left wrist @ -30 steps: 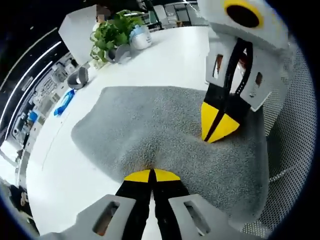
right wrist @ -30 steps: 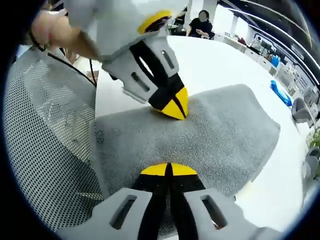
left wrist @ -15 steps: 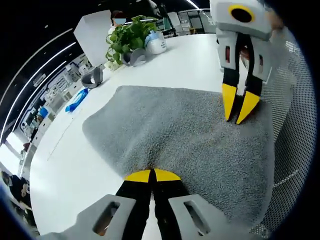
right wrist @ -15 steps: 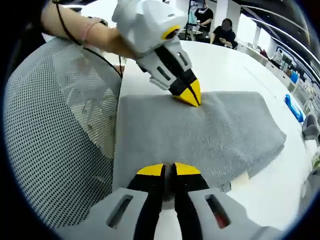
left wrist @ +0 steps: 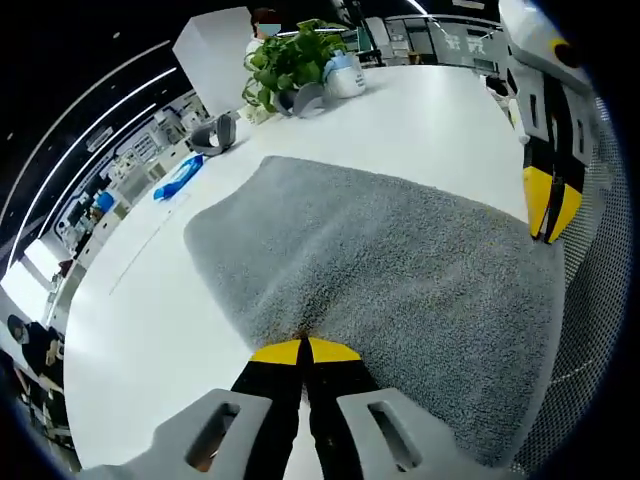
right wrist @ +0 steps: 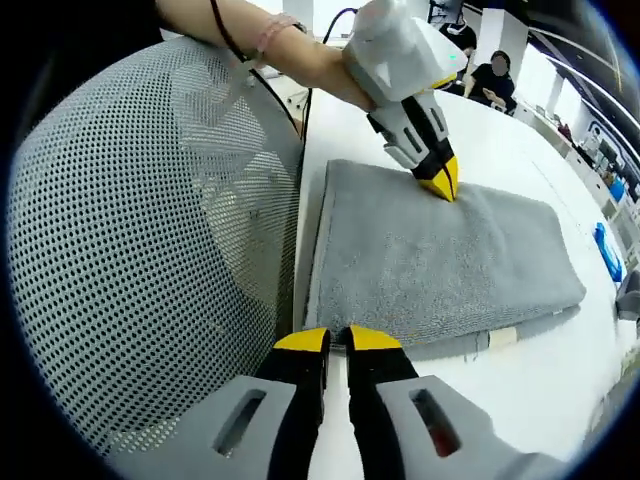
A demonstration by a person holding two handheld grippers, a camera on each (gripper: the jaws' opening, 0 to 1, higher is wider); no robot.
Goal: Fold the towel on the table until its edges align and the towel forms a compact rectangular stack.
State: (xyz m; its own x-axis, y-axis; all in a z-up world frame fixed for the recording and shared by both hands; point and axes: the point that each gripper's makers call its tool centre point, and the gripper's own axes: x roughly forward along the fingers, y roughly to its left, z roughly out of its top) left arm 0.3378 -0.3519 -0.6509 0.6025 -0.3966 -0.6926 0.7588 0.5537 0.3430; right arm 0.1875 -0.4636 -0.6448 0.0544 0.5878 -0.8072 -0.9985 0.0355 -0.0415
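A grey towel (left wrist: 380,260) lies folded into a thick rectangle (right wrist: 440,270) on the white table (left wrist: 130,320), close to its edge. My left gripper (left wrist: 303,350) is shut on the towel's rim, where the cloth puckers at the tips. In the right gripper view it (right wrist: 440,185) sits on the towel's far edge, held by a hand. My right gripper (right wrist: 336,340) hovers off the towel's near side, its jaws slightly open with nothing between them. In the left gripper view it (left wrist: 547,215) hangs above the towel's far right corner.
A mesh chair back (right wrist: 150,250) stands right against the table edge beside the towel. At the far end of the table are a potted plant (left wrist: 290,60), a white pot (left wrist: 343,75), a white box (left wrist: 215,55) and a blue object (left wrist: 178,178). People sit further off.
My right gripper has let go of the towel and drawn back and up from it. The towel has settled flatter. The left gripper stays shut on its edge.
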